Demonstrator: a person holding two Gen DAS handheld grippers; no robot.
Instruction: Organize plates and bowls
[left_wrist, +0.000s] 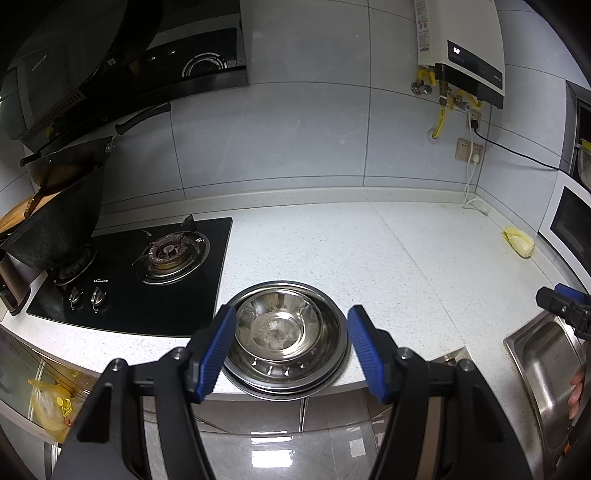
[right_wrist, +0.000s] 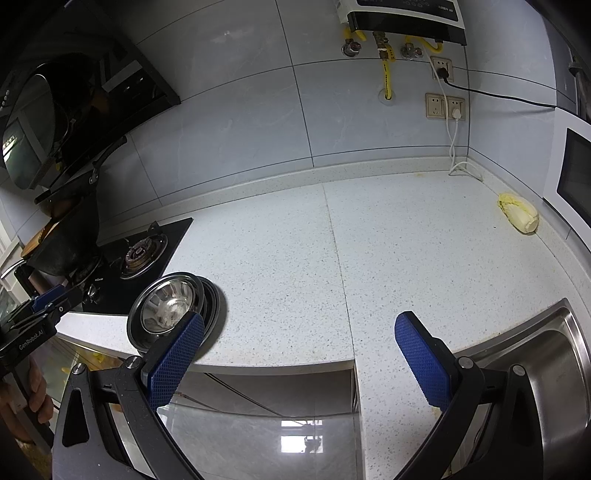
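A steel bowl (left_wrist: 277, 325) rests in a stack of steel plates (left_wrist: 332, 354) at the counter's front edge, beside the stove. My left gripper (left_wrist: 291, 312) is open and hangs just in front of the stack, with its blue pads (left_wrist: 218, 350) on either side and clear of the rims. In the right wrist view, the bowl (right_wrist: 168, 306) and plates (right_wrist: 214, 295) lie to the left. My right gripper (right_wrist: 300, 321) is open over bare counter edge, holding nothing. Its left finger overlaps the stack's rim in the picture.
A black gas stove (left_wrist: 147, 266) with a dark wok (left_wrist: 55, 229) is left of the stack. A steel sink (right_wrist: 554, 350) is on the right. A piece of yellow cabbage (right_wrist: 519, 214) lies near the white appliance (right_wrist: 572, 173). Cords hang from wall sockets (right_wrist: 443, 105).
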